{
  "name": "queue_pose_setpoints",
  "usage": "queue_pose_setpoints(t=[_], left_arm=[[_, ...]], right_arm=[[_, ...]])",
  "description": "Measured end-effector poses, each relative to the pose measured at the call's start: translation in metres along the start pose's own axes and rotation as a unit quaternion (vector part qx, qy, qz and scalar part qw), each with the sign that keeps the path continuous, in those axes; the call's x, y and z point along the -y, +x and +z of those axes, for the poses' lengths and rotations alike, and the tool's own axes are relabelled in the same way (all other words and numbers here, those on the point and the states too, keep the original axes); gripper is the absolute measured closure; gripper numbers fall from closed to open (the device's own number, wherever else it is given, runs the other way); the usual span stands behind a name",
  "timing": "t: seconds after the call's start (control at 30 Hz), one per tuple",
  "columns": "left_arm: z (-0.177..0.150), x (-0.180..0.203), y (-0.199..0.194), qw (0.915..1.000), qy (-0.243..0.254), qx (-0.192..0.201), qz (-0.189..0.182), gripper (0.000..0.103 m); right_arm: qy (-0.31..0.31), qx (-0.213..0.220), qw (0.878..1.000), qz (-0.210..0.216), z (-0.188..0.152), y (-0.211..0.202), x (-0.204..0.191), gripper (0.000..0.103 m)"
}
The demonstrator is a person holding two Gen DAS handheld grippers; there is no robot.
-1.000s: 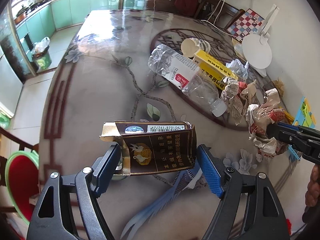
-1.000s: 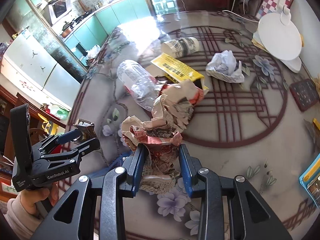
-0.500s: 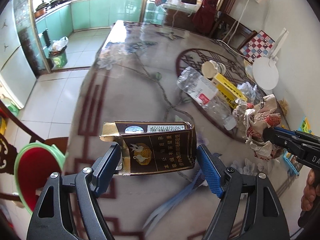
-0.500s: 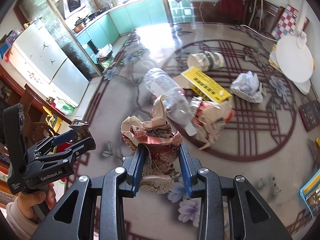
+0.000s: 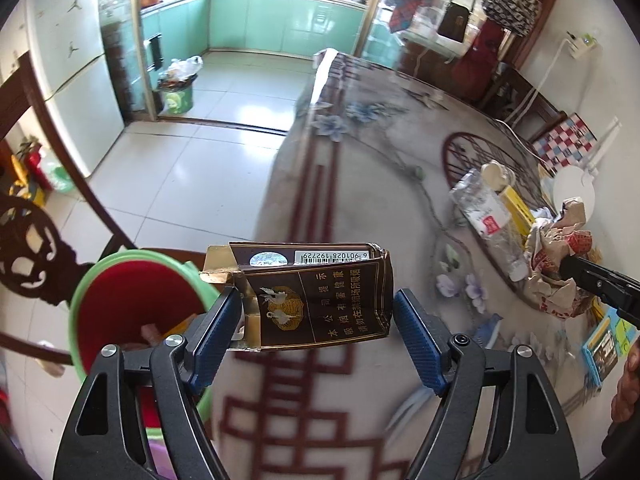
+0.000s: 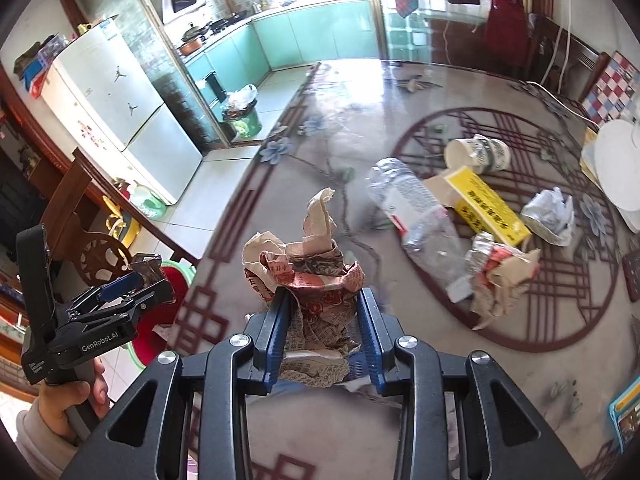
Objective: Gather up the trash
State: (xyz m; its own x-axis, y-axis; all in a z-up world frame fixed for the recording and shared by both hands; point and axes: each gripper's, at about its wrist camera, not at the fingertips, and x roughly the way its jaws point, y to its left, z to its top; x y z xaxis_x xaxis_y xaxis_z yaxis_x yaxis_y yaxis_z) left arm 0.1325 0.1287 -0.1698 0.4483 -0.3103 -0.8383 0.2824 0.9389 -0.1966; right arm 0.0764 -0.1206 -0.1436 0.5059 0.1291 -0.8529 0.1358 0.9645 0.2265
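A dark brown cigarette carton [image 5: 316,300] with gold print hangs crosswise in my left gripper [image 5: 316,320], whose blue pads are shut on its two ends. It is above the table's left edge, beside a red bin [image 5: 128,300] with a green rim that stands on the floor below. My right gripper [image 6: 320,320] is shut on a crumpled printed paper wad [image 6: 308,276] over the table [image 6: 280,208]. The right wrist view also shows the left gripper [image 6: 124,288] at far left above the bin [image 6: 152,336].
On the table's round pattern lie a clear plastic bottle [image 6: 420,216], a yellow box [image 6: 488,204], a paper cup [image 6: 480,152], white crumpled paper [image 6: 552,216] and a crumpled wrapper [image 6: 500,276]. A carved wooden chair [image 5: 28,248] stands by the bin. Tiled floor lies beyond.
Both grippers have swung left towards the table's edge with their loads still held. The red bin has come into view beneath the left gripper, and the trash pile has slid right.
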Motion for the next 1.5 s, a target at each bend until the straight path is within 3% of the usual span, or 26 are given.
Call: queue_pose_setpoints(t=[0.57, 0.93, 1.2, 1.5], left_arm=[[-0.021, -0.118, -0.011, 0.9941, -0.092, -0.006, 0.058, 0.025], [-0.041, -0.180, -0.026, 0.9883, -0.131, -0.008, 0.078, 0.025], [-0.050, -0.204, -0.032, 0.9837, -0.157, -0.009, 0.087, 0.025], [-0.055, -0.221, -0.031, 0.9809, -0.171, -0.013, 0.092, 0.025]], right_arm=[[-0.076, -0.001, 0.996, 0.037, 0.009, 0.026, -0.126, 0.071], [-0.127, -0.044, 0.988, 0.074, -0.003, 0.070, -0.201, 0.071], [-0.154, -0.074, 0.980, 0.102, -0.013, 0.106, -0.243, 0.071], [-0.203, -0.090, 0.970, 0.097, -0.022, 0.126, -0.279, 0.071]])
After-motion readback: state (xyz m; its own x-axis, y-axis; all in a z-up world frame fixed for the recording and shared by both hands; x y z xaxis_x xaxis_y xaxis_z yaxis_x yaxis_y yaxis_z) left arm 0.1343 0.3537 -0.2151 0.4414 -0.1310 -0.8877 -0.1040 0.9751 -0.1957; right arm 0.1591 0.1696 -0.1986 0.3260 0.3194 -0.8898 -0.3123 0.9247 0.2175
